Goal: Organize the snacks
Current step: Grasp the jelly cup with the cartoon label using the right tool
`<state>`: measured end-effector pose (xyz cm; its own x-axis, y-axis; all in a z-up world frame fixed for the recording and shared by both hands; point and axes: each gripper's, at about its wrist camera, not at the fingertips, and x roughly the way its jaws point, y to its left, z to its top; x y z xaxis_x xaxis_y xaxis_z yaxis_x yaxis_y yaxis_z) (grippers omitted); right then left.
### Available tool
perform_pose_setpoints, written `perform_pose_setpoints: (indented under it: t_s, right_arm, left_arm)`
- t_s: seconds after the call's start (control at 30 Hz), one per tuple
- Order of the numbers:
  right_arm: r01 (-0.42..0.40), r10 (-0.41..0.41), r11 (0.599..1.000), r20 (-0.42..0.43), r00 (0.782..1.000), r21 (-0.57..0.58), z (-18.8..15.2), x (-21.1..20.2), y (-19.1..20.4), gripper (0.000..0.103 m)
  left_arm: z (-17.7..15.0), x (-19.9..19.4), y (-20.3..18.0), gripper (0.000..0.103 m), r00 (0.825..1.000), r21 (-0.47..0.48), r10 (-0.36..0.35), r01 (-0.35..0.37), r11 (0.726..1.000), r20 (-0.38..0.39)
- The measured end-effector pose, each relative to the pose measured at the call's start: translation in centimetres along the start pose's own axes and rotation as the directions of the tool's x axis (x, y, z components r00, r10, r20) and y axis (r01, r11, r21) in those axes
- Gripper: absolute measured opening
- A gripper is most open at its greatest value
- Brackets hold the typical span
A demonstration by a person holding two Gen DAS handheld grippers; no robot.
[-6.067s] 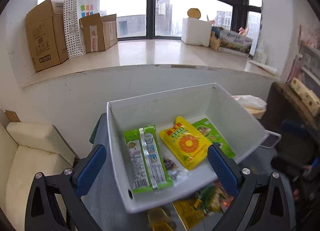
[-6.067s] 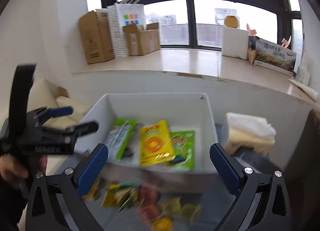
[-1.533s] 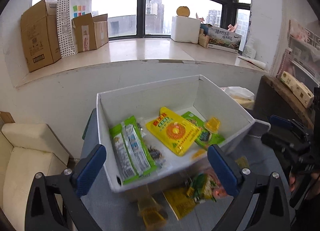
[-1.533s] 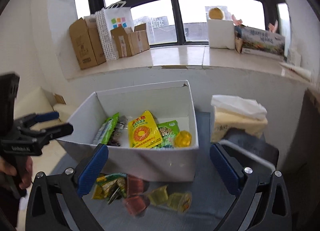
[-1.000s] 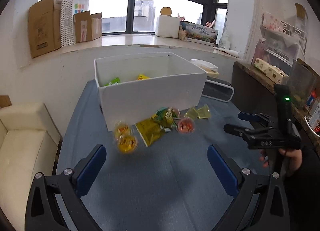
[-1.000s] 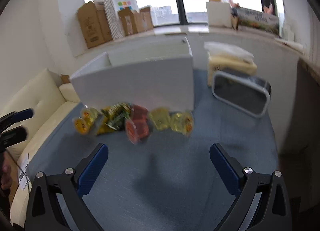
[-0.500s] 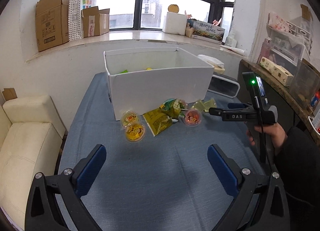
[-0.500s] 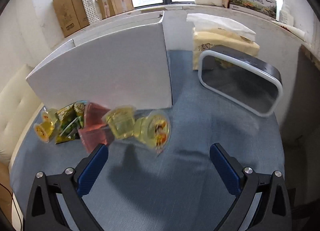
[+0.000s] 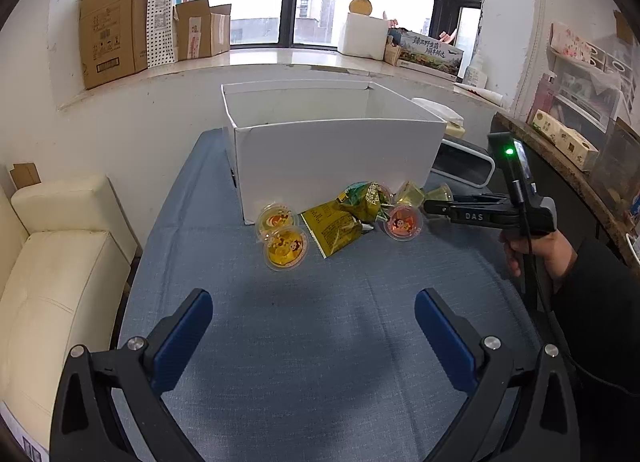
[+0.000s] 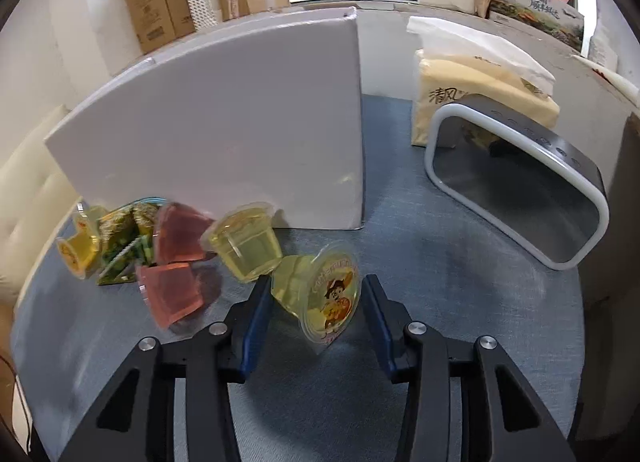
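A white box [image 9: 340, 158] [image 10: 224, 122] stands on the blue tablecloth, with loose snacks along its near wall. They are yellow jelly cups [image 9: 282, 248], a red jelly cup [image 9: 402, 222] and green and yellow packets [image 9: 352, 210]. In the right wrist view pink cups [image 10: 172, 290] and a pale yellow cup [image 10: 248, 246] lie left of my right gripper [image 10: 317, 286] [image 9: 430, 206]. Its jaws are closing on a tilted yellow-green jelly cup [image 10: 320, 294], with both pads against its sides. My left gripper [image 9: 312, 298] hangs open over bare cloth, nearer than the snacks.
A grey speaker with a white rim [image 10: 516, 190] and a tissue pack [image 10: 480, 74] sit right of the box. A cream sofa [image 9: 52, 262] borders the table's left side. A hand in a dark sleeve [image 9: 536, 250] holds the right gripper. Cardboard boxes [image 9: 112, 22] line the windowsill.
The right gripper's wide-open jaws have come in around the yellow-green jelly cup, which now lies between the pads. The left wrist view has barely shifted.
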<state>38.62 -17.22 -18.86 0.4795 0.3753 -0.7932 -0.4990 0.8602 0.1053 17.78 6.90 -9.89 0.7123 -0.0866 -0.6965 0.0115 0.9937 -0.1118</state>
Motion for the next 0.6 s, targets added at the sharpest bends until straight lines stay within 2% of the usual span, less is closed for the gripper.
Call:
perform_pose_setpoints:
  t_s: [0.33, 0.6]
  right_arm:
    - [-0.061, 0.059, 0.998, 0.075, 0.995, 0.021, -3.0, -5.4, 0.9, 0.049]
    - [-0.137, 0.132, 0.990, 0.155, 0.979, 0.020, -5.5, -11.7, 3.3, 0.049]
  left_arm:
    - [0.7, 2.1, -0.3, 0.103, 0.999, 0.002, 0.031, -0.031, 1.000, -0.008]
    - [2.2, 6.7, 1.5, 0.103, 0.995, -0.054, 0.091, -0.093, 0.994, -0.048]
